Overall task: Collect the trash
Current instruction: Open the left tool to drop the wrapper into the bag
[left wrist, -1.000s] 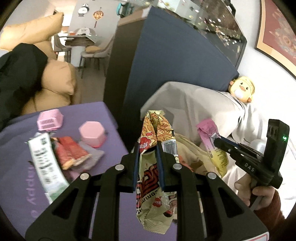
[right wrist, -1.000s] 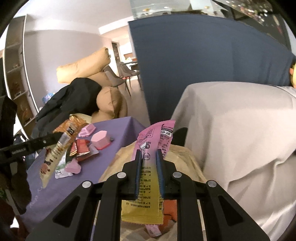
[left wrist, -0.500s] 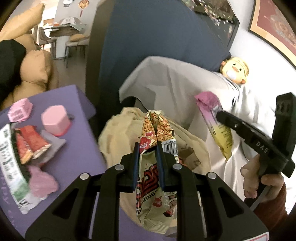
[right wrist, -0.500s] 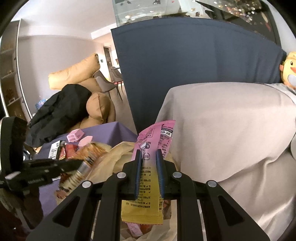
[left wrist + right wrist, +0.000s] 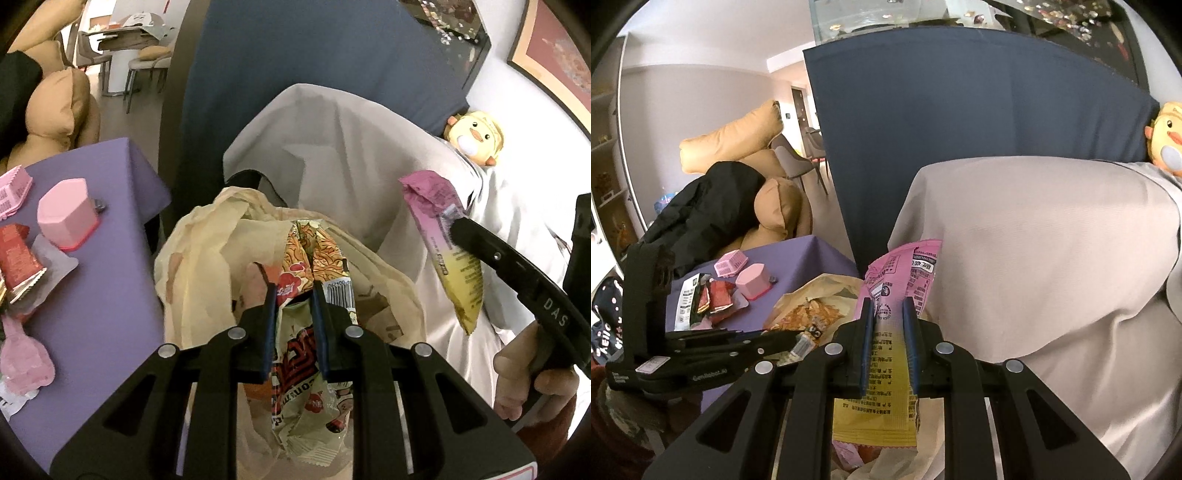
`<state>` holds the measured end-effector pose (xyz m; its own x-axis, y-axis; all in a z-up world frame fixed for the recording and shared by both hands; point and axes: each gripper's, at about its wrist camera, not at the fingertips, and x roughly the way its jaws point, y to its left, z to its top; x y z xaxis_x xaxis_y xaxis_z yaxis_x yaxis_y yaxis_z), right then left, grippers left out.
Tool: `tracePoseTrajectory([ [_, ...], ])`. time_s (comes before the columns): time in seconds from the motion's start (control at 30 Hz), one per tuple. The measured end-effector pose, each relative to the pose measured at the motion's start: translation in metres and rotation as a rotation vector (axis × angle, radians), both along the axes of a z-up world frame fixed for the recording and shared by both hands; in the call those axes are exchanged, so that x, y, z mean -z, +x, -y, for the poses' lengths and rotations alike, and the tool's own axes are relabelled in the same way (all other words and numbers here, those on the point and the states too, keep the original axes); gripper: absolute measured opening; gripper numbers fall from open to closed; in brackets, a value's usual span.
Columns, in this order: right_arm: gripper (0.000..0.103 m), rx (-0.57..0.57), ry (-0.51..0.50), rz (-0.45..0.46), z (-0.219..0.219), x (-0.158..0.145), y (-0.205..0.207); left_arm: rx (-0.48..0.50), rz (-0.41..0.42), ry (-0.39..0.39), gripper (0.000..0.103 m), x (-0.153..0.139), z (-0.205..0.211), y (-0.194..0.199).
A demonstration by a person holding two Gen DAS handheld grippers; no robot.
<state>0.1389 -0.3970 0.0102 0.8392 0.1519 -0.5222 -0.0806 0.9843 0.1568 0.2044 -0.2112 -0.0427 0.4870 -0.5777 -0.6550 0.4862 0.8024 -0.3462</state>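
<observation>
My left gripper (image 5: 294, 291) is shut on an orange and cream snack wrapper (image 5: 314, 251), which hangs over the open mouth of a beige trash bag (image 5: 195, 258). My right gripper (image 5: 888, 308) is shut on a pink and yellow wrapper (image 5: 908, 266), held just to the right of the bag (image 5: 831, 284). In the left wrist view the right gripper (image 5: 452, 223) comes in from the right with its pink and yellow wrapper (image 5: 458, 273) dangling. The right wrist view shows the left gripper (image 5: 799, 341) low at the left, with the orange wrapper (image 5: 812, 314) over the bag.
A purple table (image 5: 122, 184) left of the bag carries a pink box (image 5: 66, 214), red wrappers (image 5: 14, 254) and a pink wrapper (image 5: 22, 362). A beige-covered seat (image 5: 332, 129) with a duck plush (image 5: 474, 136) stands behind, and a navy panel (image 5: 960, 129) behind that.
My left gripper has carried the orange wrapper from above the table's edge rightwards and down, over the bag's mouth. The right gripper has stayed nearly still with its wrapper.
</observation>
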Motion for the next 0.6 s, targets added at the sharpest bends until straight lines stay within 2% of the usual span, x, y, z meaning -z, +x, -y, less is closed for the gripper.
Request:
tracePoseTrajectory([
  [0.1,0.016,-0.005,-0.005,0.007,-0.003,-0.003,0.001,0.008,0.002,-0.004,0.017,0.0,0.002,-0.001],
  [0.13,0.016,-0.005,-0.007,0.009,-0.003,-0.004,-0.001,0.009,0.002,-0.011,0.02,0.0,0.001,-0.002],
  [0.23,0.016,-0.01,-0.007,0.014,-0.004,-0.005,-0.002,0.02,-0.009,-0.043,0.04,-0.003,-0.005,-0.003],
  [0.37,0.016,-0.021,-0.001,0.007,-0.007,-0.001,-0.003,0.003,0.014,-0.059,0.042,-0.014,-0.014,-0.007],
  [0.6,0.016,-0.062,0.001,-0.007,-0.022,0.006,0.0,-0.068,0.095,-0.01,0.047,-0.038,-0.056,-0.021],
])
